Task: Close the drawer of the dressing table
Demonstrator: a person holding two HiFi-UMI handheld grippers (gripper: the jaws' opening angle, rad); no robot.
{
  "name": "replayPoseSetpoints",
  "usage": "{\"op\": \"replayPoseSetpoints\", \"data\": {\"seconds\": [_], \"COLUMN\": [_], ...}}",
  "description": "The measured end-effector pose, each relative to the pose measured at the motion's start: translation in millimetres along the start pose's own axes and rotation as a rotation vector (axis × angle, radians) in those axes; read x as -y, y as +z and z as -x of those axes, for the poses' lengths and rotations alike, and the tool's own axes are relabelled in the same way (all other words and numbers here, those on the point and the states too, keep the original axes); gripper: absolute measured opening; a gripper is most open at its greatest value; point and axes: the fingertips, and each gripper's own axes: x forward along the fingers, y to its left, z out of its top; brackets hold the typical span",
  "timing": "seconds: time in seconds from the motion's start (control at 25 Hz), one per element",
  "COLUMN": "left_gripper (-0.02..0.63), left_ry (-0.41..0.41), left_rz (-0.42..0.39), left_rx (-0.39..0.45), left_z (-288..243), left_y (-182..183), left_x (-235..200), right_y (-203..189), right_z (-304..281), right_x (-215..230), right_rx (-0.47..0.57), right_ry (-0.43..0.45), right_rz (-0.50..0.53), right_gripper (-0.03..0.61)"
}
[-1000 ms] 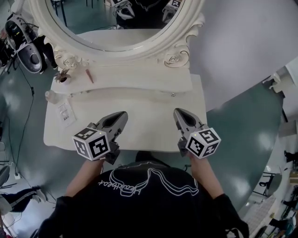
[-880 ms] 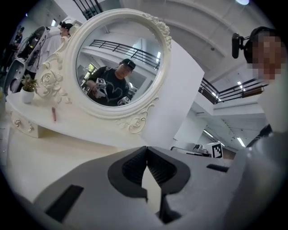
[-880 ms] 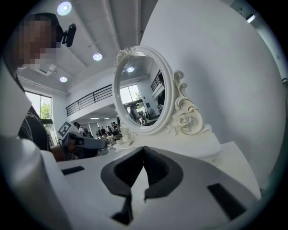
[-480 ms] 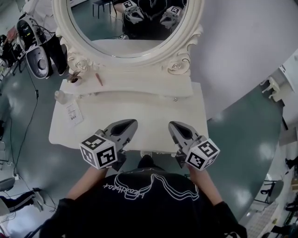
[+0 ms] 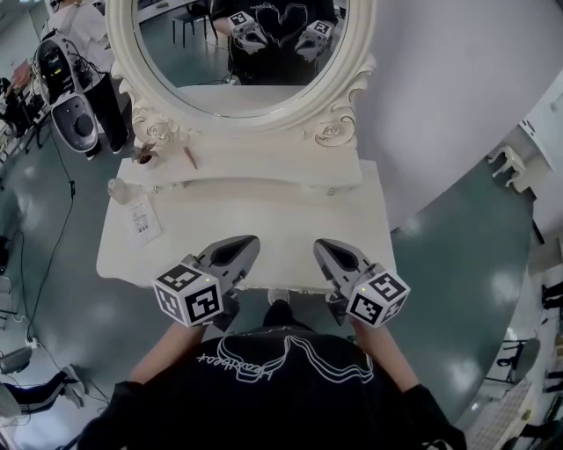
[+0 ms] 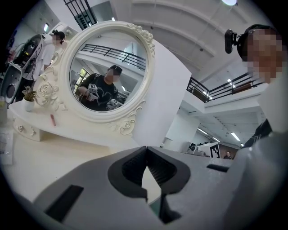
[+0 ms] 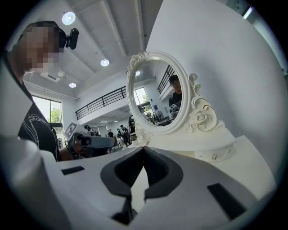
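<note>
The white dressing table (image 5: pixel 176 255) stands in front of me with its oval mirror (image 5: pixel 237 53). Its tabletop hides the drawer in the head view; only a small pale knob (image 5: pixel 278 296) peeks out under the front edge. My left gripper (image 5: pixel 249 242) hovers over the front of the tabletop, shut and empty. My right gripper (image 5: pixel 321 247) hovers beside it, a hand's width to the right, also shut and empty. In the left gripper view the left gripper (image 6: pixel 146 148) has its tips together, pointing at the mirror. The right gripper (image 7: pixel 143 148) looks the same in its own view.
On the raised shelf (image 5: pixel 264 167) stand a small potted plant (image 5: pixel 145 156) and a reddish stick (image 5: pixel 189 157). A small bottle (image 5: pixel 117 187) and a card (image 5: pixel 143 220) lie at the table's left end. Equipment (image 5: pixel 75 114) and a person (image 5: pixel 84 26) are at far left.
Both grippers have drawn back towards the table's front edge and come a little closer together, still shut. The head view has tilted, showing more of the mirror.
</note>
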Motion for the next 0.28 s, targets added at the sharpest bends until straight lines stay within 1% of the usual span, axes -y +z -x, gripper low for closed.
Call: {"op": "replayPoseSetpoints", "data": {"seconds": [0.28], "left_gripper": [0.005], "left_ry": [0.006], "left_rz": [0.010], "left_rx": [0.010], "left_z": [11.7], "left_y": [-2.4], "left_x": [-7.4], "right_y": [-5.2], "right_z": [-7.2], "right_x": [-9.5], "right_rx": [0.002], "right_ry": [0.009], "right_rz": [-0.024], "right_gripper": [0.003]}}
